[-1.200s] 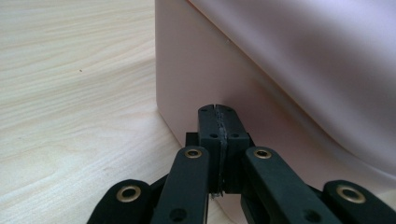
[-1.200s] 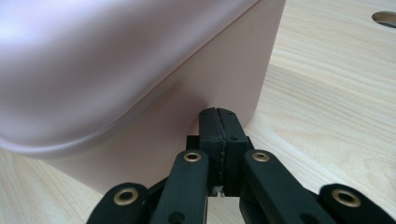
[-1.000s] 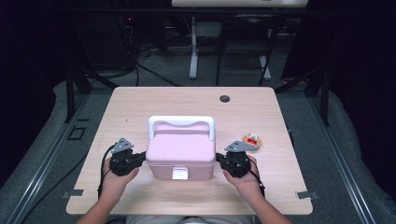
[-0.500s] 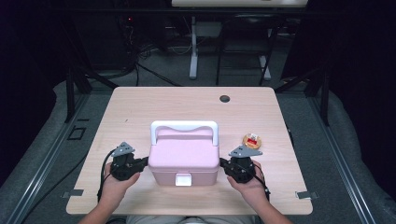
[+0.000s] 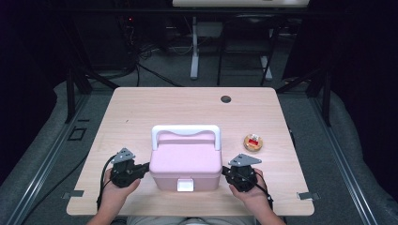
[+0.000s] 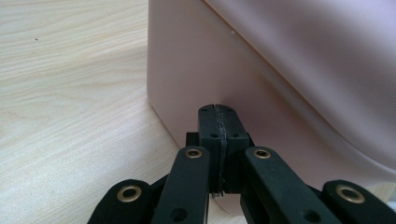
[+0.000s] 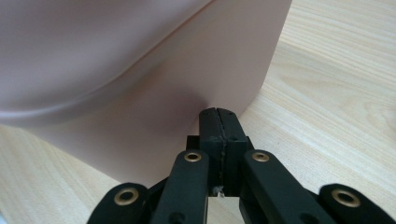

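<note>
1. High view: a pink box (image 5: 186, 165) with a white handle (image 5: 186, 131) stands on the near middle of the wooden desk (image 5: 141, 108). A small white latch (image 5: 184, 185) is on its near face.
2. The left gripper (image 5: 145, 166) is at the left side of the box, held by the person's left hand (image 5: 117, 190). Its tip reaches the left wall of the box.
3. The right gripper (image 5: 225, 172) is at the right side of the box, held by the right hand (image 5: 251, 194). Its tip is at the right wall of the box.
4. Left gripper view: the two black jaws are pressed together with nothing between them, and the tip (image 6: 218, 112) touches, or nearly touches, the pink wall low down.
5. Right gripper view: the jaws are also closed together and empty, with the tip (image 7: 218, 114) against the pink wall near its corner.
6. A small round thing (image 5: 253, 142), tan with a red and white mark on top, lies on the desk to the right of the box, a little farther away, apart from it.
7. A dark round hole (image 5: 226, 99) is in the desk near the far edge.
</note>
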Action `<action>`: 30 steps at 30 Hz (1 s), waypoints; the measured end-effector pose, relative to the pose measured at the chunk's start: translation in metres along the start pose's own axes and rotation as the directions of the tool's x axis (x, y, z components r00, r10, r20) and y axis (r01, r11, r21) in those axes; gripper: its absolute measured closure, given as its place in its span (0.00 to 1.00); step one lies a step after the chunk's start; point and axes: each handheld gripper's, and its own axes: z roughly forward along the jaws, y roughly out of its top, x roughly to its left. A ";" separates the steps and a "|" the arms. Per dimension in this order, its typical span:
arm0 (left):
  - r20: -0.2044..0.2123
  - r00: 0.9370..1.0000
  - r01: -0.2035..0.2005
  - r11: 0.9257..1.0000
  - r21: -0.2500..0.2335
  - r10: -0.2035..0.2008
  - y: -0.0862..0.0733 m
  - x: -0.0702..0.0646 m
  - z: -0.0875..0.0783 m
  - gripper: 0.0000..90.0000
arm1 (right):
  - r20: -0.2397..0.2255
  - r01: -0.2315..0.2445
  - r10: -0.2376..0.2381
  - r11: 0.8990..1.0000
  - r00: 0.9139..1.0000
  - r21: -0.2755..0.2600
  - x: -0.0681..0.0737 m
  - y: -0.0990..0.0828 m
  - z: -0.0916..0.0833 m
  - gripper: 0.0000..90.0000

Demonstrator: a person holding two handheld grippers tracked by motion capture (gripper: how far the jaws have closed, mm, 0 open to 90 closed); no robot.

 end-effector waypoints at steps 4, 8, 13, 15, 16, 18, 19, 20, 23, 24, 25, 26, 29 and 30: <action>0.003 1.000 -0.025 1.000 0.009 0.025 0.000 0.002 0.001 1.00 | -0.011 0.002 -0.002 1.000 1.000 -0.008 -0.002 0.000 -0.001 1.00; -0.007 0.999 -0.051 0.999 0.013 0.051 -0.001 0.002 0.003 1.00 | -0.021 0.007 -0.008 1.000 1.000 -0.006 -0.004 0.000 -0.001 1.00; 0.011 0.998 -0.055 0.998 0.021 0.055 0.003 0.005 -0.001 1.00 | -0.044 0.009 -0.009 1.000 0.999 -0.011 -0.008 0.002 -0.003 1.00; 0.011 0.999 -0.053 0.999 0.012 0.053 0.004 0.006 -0.003 1.00 | -0.034 0.017 -0.018 1.000 0.999 -0.014 -0.009 0.004 -0.004 1.00; 0.012 0.999 -0.049 0.999 0.007 0.049 0.005 0.007 -0.005 1.00 | -0.037 0.010 -0.011 1.000 0.999 -0.014 -0.010 0.004 -0.006 1.00; 0.013 0.999 -0.048 0.999 0.002 0.048 0.008 0.010 -0.010 1.00 | -0.037 -0.002 0.001 1.000 0.999 -0.019 -0.014 0.007 -0.009 1.00; 0.011 0.999 -0.039 0.999 -0.005 0.039 0.010 0.012 -0.012 1.00 | -0.036 -0.005 0.004 1.000 0.999 -0.023 -0.016 0.009 -0.011 1.00; 0.017 0.999 -0.030 1.000 -0.008 0.030 0.012 0.014 -0.013 1.00 | -0.041 -0.007 0.006 1.000 0.999 -0.029 -0.018 0.011 -0.013 1.00; 0.015 1.000 -0.025 1.000 -0.019 0.025 0.018 0.018 -0.018 1.00 | -0.052 -0.016 0.014 0.999 0.999 -0.040 -0.023 0.017 -0.019 1.00; 0.016 1.000 -0.026 0.999 -0.022 0.027 0.020 0.018 -0.020 1.00 | -0.055 -0.016 0.014 0.999 0.998 -0.041 -0.024 0.019 -0.021 1.00; 0.014 0.999 -0.032 0.999 -0.025 0.032 0.022 0.018 -0.022 1.00 | -0.056 -0.019 0.016 0.999 0.998 -0.044 -0.026 0.021 -0.023 1.00; 0.009 0.999 -0.039 0.999 -0.025 0.039 0.025 0.018 -0.024 1.00 | -0.055 -0.019 0.016 0.998 0.998 -0.052 -0.027 0.024 -0.025 1.00; 0.006 0.998 -0.058 0.998 -0.030 0.058 0.035 0.018 -0.031 1.00 | -0.065 -0.027 0.022 0.997 0.998 -0.069 -0.031 0.031 -0.030 1.00; 0.008 0.998 -0.061 0.998 -0.033 0.062 0.039 0.017 -0.033 1.00 | -0.069 -0.031 0.026 0.997 0.997 -0.073 -0.032 0.034 -0.032 1.00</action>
